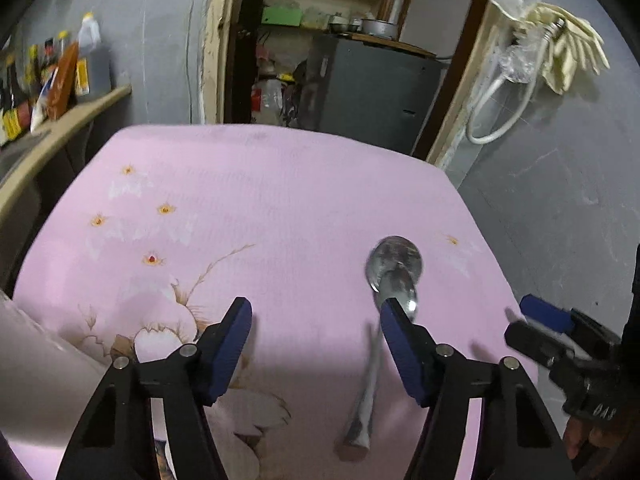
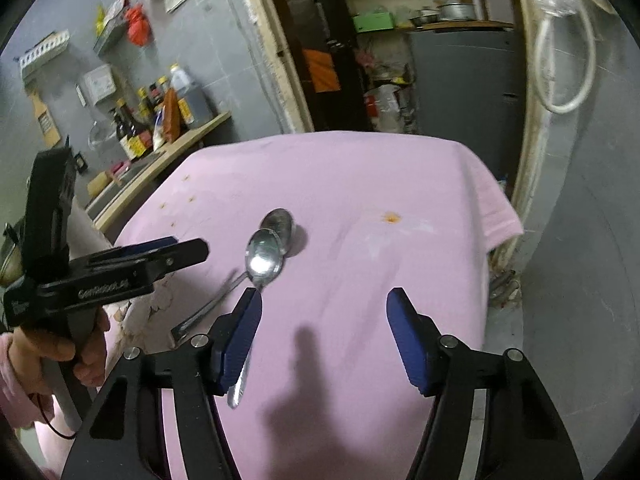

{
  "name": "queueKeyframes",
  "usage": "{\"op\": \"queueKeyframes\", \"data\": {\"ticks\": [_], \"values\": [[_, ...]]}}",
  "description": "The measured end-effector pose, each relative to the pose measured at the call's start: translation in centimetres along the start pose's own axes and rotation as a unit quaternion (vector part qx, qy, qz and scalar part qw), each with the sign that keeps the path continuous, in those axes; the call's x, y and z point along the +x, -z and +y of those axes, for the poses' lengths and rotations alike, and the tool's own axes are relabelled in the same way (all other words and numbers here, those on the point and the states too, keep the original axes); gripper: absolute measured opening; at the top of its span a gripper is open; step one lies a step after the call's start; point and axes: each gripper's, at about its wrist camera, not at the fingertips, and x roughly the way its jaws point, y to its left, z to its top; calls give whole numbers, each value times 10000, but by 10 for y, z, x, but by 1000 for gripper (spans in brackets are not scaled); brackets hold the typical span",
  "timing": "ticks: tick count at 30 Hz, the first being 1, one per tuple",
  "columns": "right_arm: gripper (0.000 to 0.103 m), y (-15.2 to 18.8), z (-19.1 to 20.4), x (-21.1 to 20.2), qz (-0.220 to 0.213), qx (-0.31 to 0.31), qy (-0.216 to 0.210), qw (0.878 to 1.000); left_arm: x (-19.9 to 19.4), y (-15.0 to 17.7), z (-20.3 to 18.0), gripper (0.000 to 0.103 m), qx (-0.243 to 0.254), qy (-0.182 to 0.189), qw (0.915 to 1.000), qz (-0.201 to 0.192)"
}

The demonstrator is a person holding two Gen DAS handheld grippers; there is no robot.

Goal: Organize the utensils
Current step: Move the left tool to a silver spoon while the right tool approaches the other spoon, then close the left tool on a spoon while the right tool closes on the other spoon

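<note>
Two steel spoons lie on the pink floral tablecloth [image 1: 280,200], bowls overlapping. In the left wrist view the far spoon's bowl [image 1: 396,258] sits just beyond my right finger and a handle [image 1: 366,396] runs toward me. In the right wrist view the near spoon's bowl [image 2: 264,258] overlaps the far bowl [image 2: 280,222]; one handle [image 2: 208,308] runs left and another passes under my left finger. My left gripper [image 1: 316,308] is open and empty over the cloth, and shows in the right wrist view [image 2: 192,248]. My right gripper [image 2: 324,296] is open and empty, and shows in the left wrist view [image 1: 536,316].
A wooden shelf [image 2: 180,148] with sauce bottles [image 2: 132,132] stands left of the table. A doorway with a grey cabinet [image 1: 372,92] lies behind it. A white hose [image 1: 496,120] and cream gloves [image 1: 568,52] hang on the grey wall at right. The tablecloth [image 2: 360,184] drapes over the table's right edge.
</note>
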Motion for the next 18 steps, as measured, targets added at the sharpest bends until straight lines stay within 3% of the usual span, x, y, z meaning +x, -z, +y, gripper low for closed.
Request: {"op": "queueKeyframes", "data": {"ticks": [5,11,16,18], "values": [[59,-7,15,14,124,-201,-12,9997,16,-4,17,65,-455,227,9986,167],[59,-8,29,30,388,-441,12,9983,27,-9,20,65,-520,271,9981,169],[59,-3,35,35,513,-590,251,9966,29,-13,22,65,-653,347,9972,139],[59,-1,40,36,558,-756,526,9942,29,-14,24,65,-681,403,9968,145]]}}
